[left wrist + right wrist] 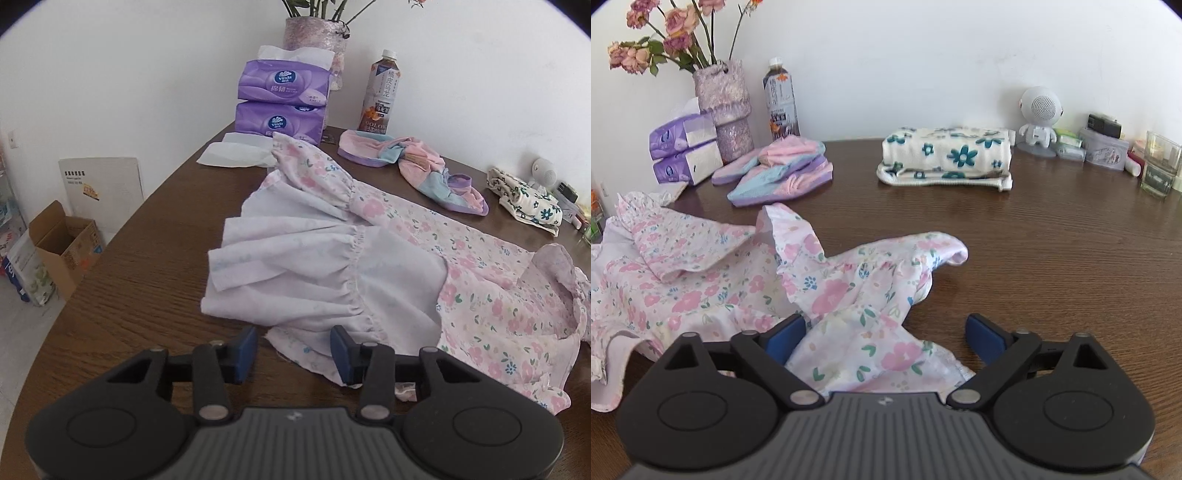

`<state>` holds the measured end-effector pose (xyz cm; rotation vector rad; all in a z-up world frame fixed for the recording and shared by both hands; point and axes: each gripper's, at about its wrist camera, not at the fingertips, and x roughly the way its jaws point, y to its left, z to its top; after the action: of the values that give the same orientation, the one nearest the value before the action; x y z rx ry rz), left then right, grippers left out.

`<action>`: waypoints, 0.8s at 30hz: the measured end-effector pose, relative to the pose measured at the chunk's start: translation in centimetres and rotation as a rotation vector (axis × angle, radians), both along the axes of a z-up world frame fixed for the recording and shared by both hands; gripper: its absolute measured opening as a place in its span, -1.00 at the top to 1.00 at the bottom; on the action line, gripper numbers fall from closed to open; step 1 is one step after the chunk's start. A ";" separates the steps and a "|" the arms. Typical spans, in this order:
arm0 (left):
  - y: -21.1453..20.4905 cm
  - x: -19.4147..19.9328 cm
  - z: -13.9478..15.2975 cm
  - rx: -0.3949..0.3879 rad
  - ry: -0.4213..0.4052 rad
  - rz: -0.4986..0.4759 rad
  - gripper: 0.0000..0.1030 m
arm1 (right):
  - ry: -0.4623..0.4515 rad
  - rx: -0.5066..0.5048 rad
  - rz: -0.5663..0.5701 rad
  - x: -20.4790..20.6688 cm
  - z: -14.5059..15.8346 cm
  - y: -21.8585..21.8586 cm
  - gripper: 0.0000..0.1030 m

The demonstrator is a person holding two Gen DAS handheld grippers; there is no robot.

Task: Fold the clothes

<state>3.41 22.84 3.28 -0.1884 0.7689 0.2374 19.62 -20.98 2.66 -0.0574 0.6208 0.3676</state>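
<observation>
Dark wood table [1052, 240], white wall behind, clutter pushed to the far edge. Pink floral dress [461, 266] lies rumpled across the middle, pale lining side of the skirt turned up ahead of my left gripper [293, 352].

Left gripper: jaws apart, nothing clamped. Skirt hem corner sits between the blue pads [341, 354], fabric just at the right pad; contact not clear. Left of it and ahead-left is bare table out to the rounded edge, good room there. Beyond that edge, a cardboard box [64, 243] on the floor.

Right gripper [886, 339]: jaws wide apart, not gripping. A fold of the dress lies between them, over the left pad; right pad is over bare wood. Ahead and to the right is clear wood, plenty of room.

Far side from the right gripper: folded cream flower-print cloth [945, 155] straight ahead, pastel striped garment [783, 173] ahead-left, tissue packs [683, 147], vase [726, 110], bottle [781, 103]. Ahead-right, a small white speaker figure [1038, 122] and jars near the wall.
</observation>
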 end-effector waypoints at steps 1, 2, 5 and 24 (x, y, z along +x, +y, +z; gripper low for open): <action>-0.1 0.1 -0.1 0.006 -0.001 -0.004 0.20 | -0.053 -0.010 0.010 -0.8 0.9 0.2 -0.62; -0.1 0.2 -0.1 0.012 -0.001 -0.007 0.20 | -0.103 -0.013 0.032 -1.8 1.8 0.5 -0.62; -0.4 0.5 -0.3 0.030 -0.004 -0.019 0.24 | -0.186 -0.002 0.136 -4.3 3.9 1.5 -0.63; -0.4 -4.0 -0.2 0.007 -0.044 -0.054 0.96 | 0.183 0.062 0.714 -11.0 0.5 11.5 0.70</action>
<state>-0.60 22.47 3.07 -0.1657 0.7288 0.1839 8.66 -9.44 3.17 -0.1896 0.7593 1.0916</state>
